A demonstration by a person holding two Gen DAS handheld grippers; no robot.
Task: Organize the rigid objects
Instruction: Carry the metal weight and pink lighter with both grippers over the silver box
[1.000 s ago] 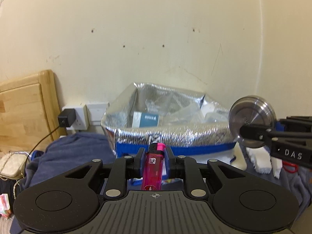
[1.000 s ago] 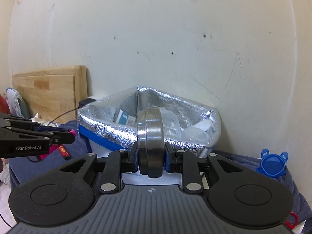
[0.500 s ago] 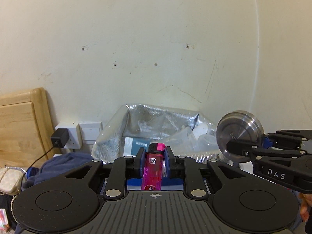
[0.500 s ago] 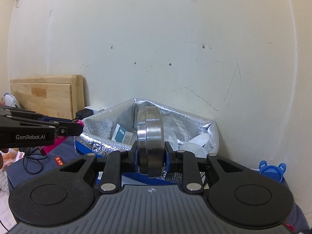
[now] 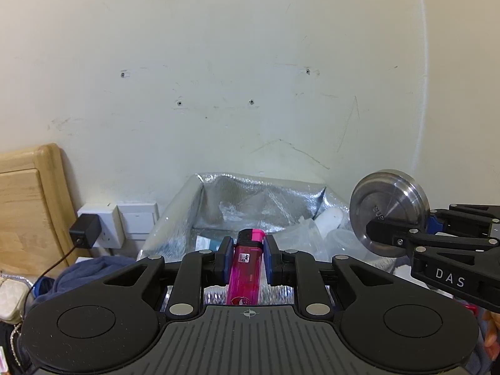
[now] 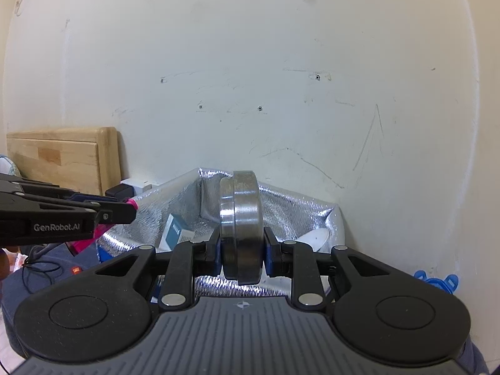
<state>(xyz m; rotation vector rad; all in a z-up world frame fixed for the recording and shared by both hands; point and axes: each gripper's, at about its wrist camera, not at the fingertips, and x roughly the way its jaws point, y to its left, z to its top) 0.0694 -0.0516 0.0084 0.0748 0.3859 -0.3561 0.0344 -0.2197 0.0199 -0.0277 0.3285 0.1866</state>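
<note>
Here the pink lighter (image 5: 247, 265) stands upright between the blue pads of the left gripper (image 5: 248, 259), pinched at its sides, with its dark-and-pink cap rising just above the fingertips and its base down toward the gripper's body. The jaws are pressed in tight on it. In the right wrist view only the lighter's pink tip (image 6: 132, 203) shows at the end of the left gripper (image 6: 125, 212), which reaches in from the left edge.

The metal disc (image 6: 240, 225) sits on edge between the pads of the right gripper (image 6: 240, 250), so its thick rim faces the camera and stands well above the fingers; those jaws are closed on its two flat faces. From the left wrist view the same disc (image 5: 387, 212) shows its round flat face, gripped by the right gripper (image 5: 390, 231) coming in from the right.

Both held things hang in front of an open silver foil-lined bag (image 5: 250, 206) with a blue band, which stands against a pale scuffed wall (image 5: 250, 62). Inside the bag lie a small teal and white box (image 6: 175, 231) and some clear plastic pieces. To the left are a wooden headboard (image 5: 28, 206), a wall socket (image 5: 100, 225) with a black plug in it, and a heap of blue cloth (image 5: 90, 272). A blue plastic piece (image 6: 437, 281) lies at the right.
</note>
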